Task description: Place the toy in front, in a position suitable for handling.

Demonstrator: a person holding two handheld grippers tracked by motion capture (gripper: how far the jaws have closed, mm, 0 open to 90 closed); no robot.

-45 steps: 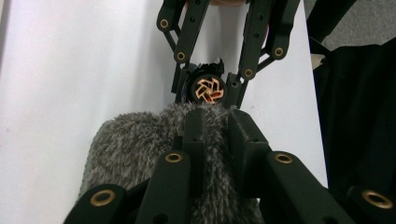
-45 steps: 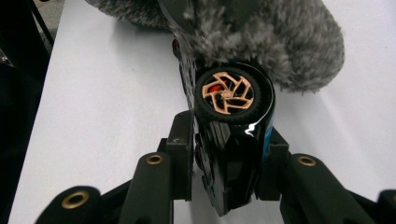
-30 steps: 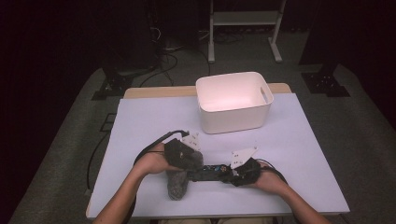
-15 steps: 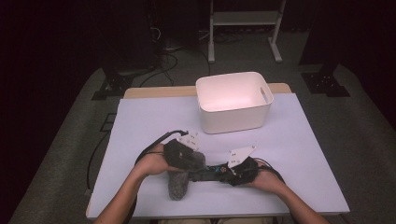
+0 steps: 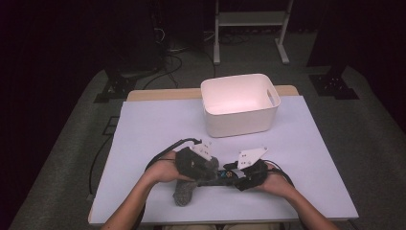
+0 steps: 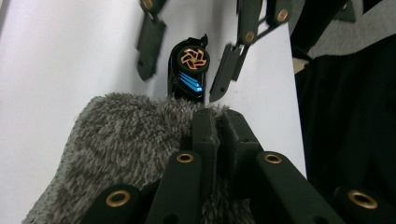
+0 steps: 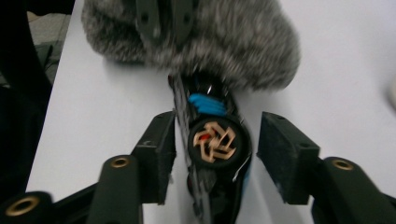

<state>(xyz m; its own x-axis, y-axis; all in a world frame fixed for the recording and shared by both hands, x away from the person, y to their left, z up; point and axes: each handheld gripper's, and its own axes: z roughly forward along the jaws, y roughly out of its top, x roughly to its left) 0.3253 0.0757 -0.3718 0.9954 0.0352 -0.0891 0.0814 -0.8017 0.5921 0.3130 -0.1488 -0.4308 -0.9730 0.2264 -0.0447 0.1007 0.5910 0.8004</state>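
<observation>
Left hand-held gripper (image 6: 215,128): jaws pressed together on the grey fluffy cover (image 6: 126,140)
Right hand-held gripper (image 7: 215,154): jaws apart and just been opening, one either side of the black device (image 7: 215,140), right pad clear of it
Black device: orange pinwheel emblem and blue stripes, one end tucked into the fluffy cover
Fluffy cover: lying near the front of the white worktop (image 5: 143,129)
White bin (image 5: 239,103): farther back, well apart

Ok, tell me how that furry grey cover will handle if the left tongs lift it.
The cover looks soft and floppy: its free end sags onto the table. Probably light and grippy, since the pile bunches around the shut left tongs. The black tool inside may slip out.
</observation>
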